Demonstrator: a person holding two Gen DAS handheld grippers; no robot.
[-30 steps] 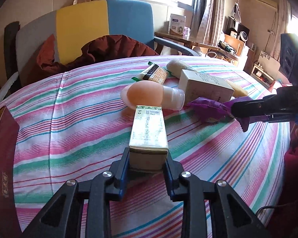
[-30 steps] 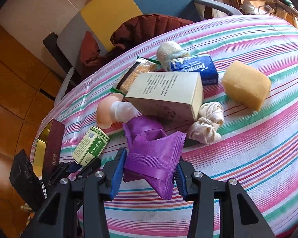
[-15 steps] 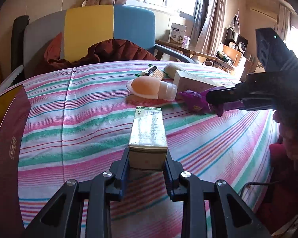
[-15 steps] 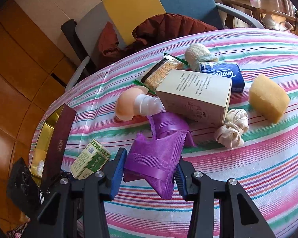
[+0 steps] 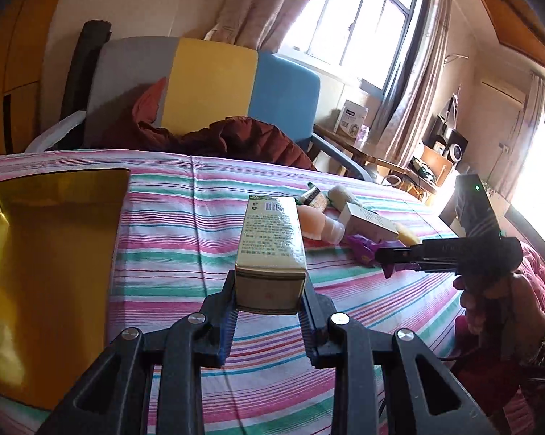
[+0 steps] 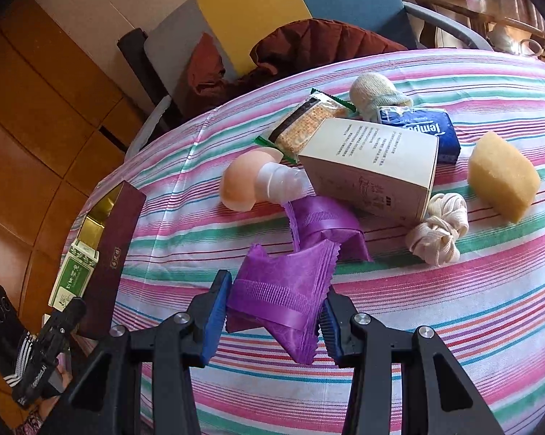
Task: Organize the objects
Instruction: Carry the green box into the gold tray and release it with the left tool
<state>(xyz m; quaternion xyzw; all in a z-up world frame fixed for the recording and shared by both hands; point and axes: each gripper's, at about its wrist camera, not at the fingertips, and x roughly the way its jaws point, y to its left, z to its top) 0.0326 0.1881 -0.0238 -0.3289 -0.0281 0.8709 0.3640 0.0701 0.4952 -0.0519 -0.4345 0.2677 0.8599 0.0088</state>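
Left wrist view: my left gripper (image 5: 268, 311) is clamped on the near end of a slim green-and-cream carton (image 5: 270, 250), whose long axis runs straight out ahead along the fingers, clear of the striped tablecloth (image 5: 185, 246). The relation I judge the coming move to turn on is that the open gold-lined box (image 5: 51, 264) lies to the left of the jaws and slightly below, its dark red wall (image 6: 114, 250) rising from the cloth; the carton must swing left across that wall to go in. My left hand is the nearer to the box. Right wrist view: my right gripper (image 6: 276, 311) grips a purple sachet (image 6: 290, 290) by its sides, lifted just above the cloth, with a second purple sachet (image 6: 323, 221) lying beyond it. The remaining clutter, including the cream box (image 6: 374, 166) and yellow sponge (image 6: 500, 177), sits further up the table, well apart from the gold-lined box.
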